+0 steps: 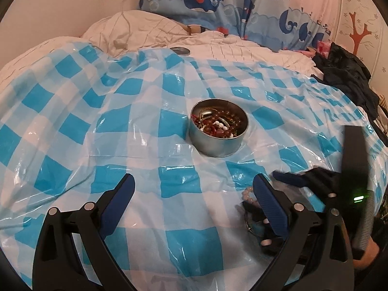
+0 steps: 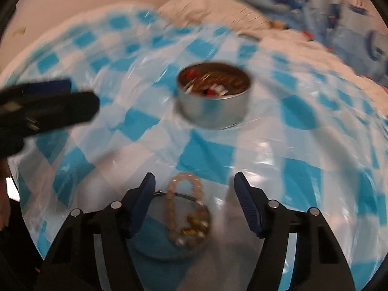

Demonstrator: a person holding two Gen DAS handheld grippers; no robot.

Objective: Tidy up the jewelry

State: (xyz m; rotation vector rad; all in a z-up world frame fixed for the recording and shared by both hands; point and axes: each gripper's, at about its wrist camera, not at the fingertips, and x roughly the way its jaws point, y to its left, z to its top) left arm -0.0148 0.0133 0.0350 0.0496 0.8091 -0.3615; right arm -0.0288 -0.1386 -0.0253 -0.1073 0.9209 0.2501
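Both wrist views toward tin

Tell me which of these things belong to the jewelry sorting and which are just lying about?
Job: tin full of beads; pale bracelet; glass dish; both grippers, fingers open.
Lying about: lid; checked sheet; whale curtain; dark clothes.

No readable text, label, brand or number shows in either view. The round tin ahead of the jaws has a plain metal wall, and the whale-print curtain far beyond them carries only pictures, no words.
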